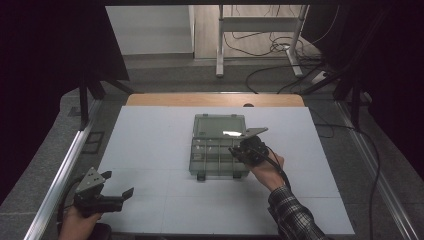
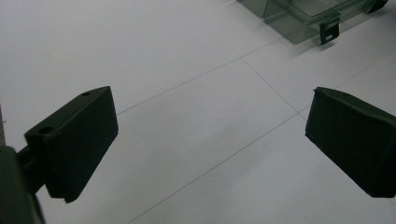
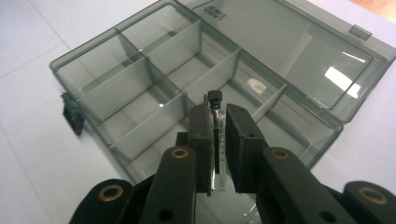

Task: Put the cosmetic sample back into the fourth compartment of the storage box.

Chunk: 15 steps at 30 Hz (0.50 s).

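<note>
A clear grey compartment box lies open in the middle of the white table, its lid laid flat on the far side. My right gripper hovers over the box's right half, shut on a small glass vial. In the right gripper view the vial with its black cap is pinched lengthwise between the pads, above the divided compartments. My left gripper rests at the table's near left corner, open with nothing between its jaws; in the left gripper view its pads stand wide apart over bare table.
The box corner with a black latch lies far ahead of the left gripper. A metal rail runs along the table's left side. Beyond the table's far edge, cables and a desk frame stand on the floor.
</note>
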{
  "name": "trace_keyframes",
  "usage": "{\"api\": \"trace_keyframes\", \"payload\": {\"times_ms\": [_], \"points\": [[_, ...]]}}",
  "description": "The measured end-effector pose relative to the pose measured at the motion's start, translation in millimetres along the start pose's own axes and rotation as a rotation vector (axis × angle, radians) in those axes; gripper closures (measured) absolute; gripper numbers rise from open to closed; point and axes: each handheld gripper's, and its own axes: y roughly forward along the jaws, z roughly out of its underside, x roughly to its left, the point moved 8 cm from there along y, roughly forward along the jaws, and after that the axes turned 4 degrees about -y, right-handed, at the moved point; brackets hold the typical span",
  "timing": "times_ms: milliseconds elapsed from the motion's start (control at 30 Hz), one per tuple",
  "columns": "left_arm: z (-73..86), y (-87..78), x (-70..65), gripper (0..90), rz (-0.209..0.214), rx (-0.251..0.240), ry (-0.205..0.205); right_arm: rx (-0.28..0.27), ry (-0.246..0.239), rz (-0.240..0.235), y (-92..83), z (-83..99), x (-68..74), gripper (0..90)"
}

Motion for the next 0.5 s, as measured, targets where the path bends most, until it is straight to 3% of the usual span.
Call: {"api": "trace_keyframes", "payload": {"times_ms": [500], "points": [[0.1,0.1,0.3,2.8,0.009,-0.001,-0.007,0.004,0.049,0.041,11.4,-1.2,-24.9,79.7]]}}
